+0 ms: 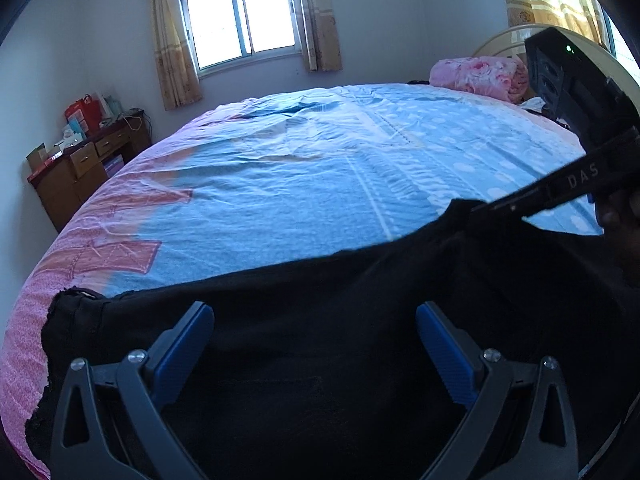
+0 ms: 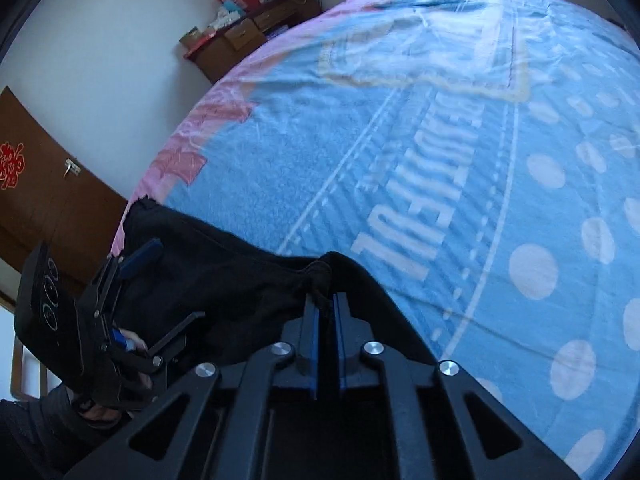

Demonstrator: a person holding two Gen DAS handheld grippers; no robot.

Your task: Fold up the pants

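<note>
Both hand-held grippers point downward over the near edge of a bed. The left gripper (image 1: pixel 314 344) hangs low above the black pants (image 1: pixel 320 320), and a hand (image 2: pixel 132 350) is partly visible behind its frame in the right wrist view. The right gripper (image 2: pixel 328 312) reaches in from the right side of the left wrist view, its tip at a raised fold of the pants. The pants lie spread along the near edge of the bed, on a blue bedsheet (image 1: pixel 300 168) with white dots, white lettering and a pink border. A folded pink blanket (image 1: pixel 478 76) sits at the far right corner of the bed. A wooden desk (image 1: pixel 86 168) loaded with boxes stands against the left wall, below a curtained window (image 1: pixel 240 20); a brown door (image 2: pixel 44 184) shows in the right wrist view. The left gripper's blue pads (image 1: pixel 186 352) stand wide apart, with pants fabric below them but not pinched. The right gripper's jaws are closed almost completely, clamping a bunched ridge of the pants between their blue pads.
</note>
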